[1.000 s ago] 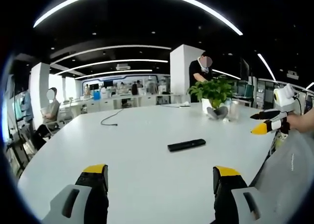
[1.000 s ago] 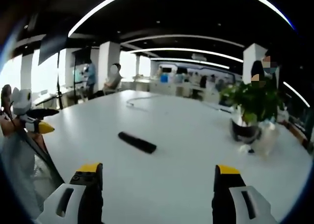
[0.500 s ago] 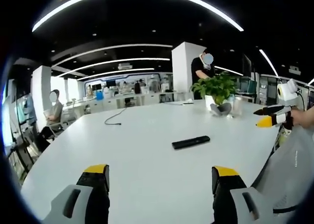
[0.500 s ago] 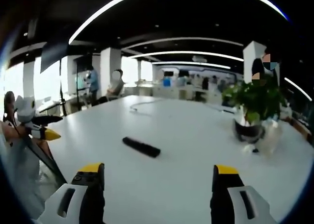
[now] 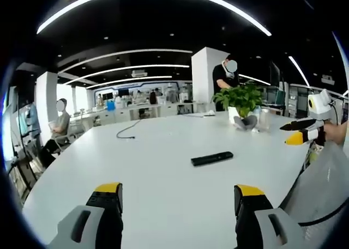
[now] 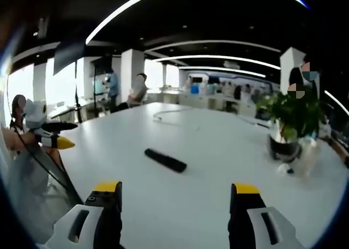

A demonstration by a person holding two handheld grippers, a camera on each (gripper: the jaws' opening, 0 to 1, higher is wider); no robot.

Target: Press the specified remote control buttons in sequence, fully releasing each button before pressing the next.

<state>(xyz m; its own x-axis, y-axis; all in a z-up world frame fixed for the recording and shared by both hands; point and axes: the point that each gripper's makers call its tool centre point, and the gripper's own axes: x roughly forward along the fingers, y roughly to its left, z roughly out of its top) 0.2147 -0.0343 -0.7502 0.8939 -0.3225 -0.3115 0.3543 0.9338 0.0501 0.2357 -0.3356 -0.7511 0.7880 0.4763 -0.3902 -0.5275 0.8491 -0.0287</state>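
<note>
White and broad, the desk (image 5: 163,151) carries a slim black remote control (image 5: 212,158) lying flat near its middle, well apart from both tongs, with a potted plant (image 5: 240,104) and a thin dark cable (image 5: 126,131) farther back. Both the left tongs (image 5: 179,197) and the right tongs (image 6: 174,197) hover level above the near edge with their yellow-tipped jaws spread wide and holding nothing, each facing the remote from an opposite side. In the left gripper view the remote's long axis runs across the picture, its right end slightly farther away, while in the right gripper view it slants from upper left to lower right.
</note>
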